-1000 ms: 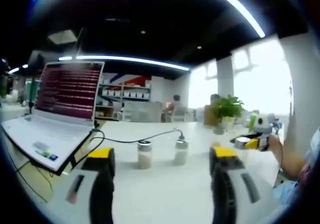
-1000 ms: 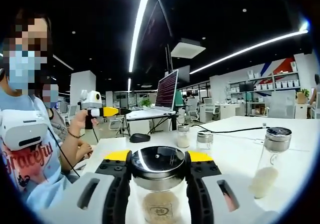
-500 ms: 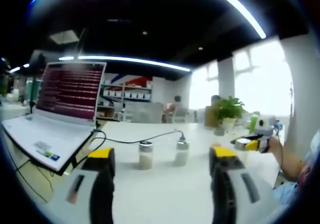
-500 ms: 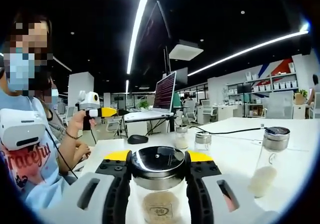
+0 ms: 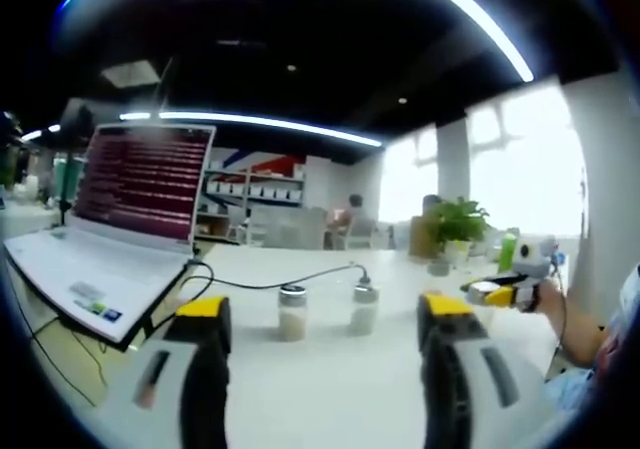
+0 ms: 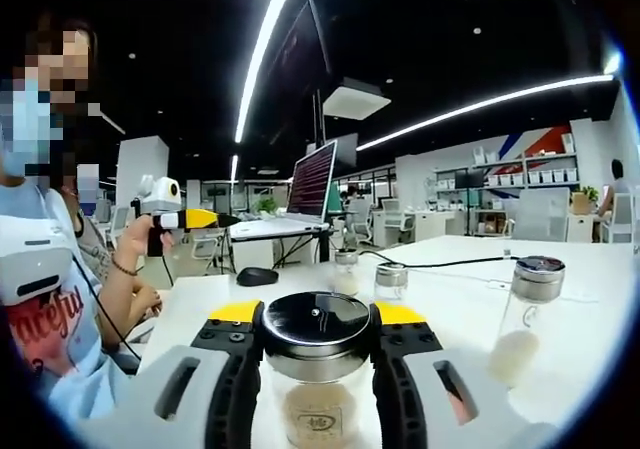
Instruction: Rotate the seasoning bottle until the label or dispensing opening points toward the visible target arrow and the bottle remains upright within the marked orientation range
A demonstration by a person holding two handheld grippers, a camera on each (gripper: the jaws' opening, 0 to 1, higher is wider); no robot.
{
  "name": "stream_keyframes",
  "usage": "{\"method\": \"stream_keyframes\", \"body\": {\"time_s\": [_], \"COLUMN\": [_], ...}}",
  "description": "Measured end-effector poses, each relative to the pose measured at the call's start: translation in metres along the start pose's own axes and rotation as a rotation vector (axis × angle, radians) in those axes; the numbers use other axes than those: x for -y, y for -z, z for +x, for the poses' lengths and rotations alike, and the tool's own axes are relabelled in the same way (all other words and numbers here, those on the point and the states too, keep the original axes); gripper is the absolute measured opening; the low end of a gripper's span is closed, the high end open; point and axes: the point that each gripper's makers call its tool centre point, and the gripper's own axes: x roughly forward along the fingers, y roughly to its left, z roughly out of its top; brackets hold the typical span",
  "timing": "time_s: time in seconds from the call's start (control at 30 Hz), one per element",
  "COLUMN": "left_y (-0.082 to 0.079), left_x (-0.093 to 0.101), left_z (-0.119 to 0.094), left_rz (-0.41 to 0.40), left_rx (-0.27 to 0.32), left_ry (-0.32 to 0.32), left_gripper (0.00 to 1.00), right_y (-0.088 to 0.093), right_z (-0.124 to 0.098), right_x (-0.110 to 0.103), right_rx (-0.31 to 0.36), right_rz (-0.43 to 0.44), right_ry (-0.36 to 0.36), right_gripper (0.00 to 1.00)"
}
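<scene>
The seasoning bottle (image 6: 314,369) is pinched between the jaws of the right tool (image 6: 314,354), upright, its dark lid level with the yellow jaw tips. The grasp is judged done. No target arrow can be made out, so the amount of rotation left cannot be told (the label faces the camera). The left tool (image 5: 325,314) is held spread above the counter (image 5: 330,389), nothing between its jaws; two small shakers (image 5: 292,311) stand ahead of it.

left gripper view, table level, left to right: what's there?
Laptop → black cable → left seasoning bottle → right seasoning bottle → potted plant → right gripper, held in a hand.
</scene>
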Motion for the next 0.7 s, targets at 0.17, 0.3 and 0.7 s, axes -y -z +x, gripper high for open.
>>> {"method": "stream_keyframes", "body": {"time_s": [0.17, 0.3, 0.7], "left_y": [-0.0001, -0.0004, -0.0014], "left_x": [-0.0006, 0.0002, -0.0014], "left_z": [0.0004, 0.0002, -0.0007], "left_rz": [-0.002, -0.001, -0.005], "left_rx": [-0.001, -0.001, 0.004], "left_ry": [-0.001, 0.002, -0.007], "left_gripper": [0.81, 0.81, 0.80], "right_y": [-0.0001, -0.0002, -0.0001], "right_z": [0.0011, 0.0016, 0.0029], "right_x": [0.0023, 0.0030, 0.0068], "right_rx": [-0.003, -0.007, -0.017], "right_rz": [0.003, 0.006, 0.001], "right_ry": [0.032, 0.054, 0.157], "right_gripper": [0.42, 0.42, 0.42]}}
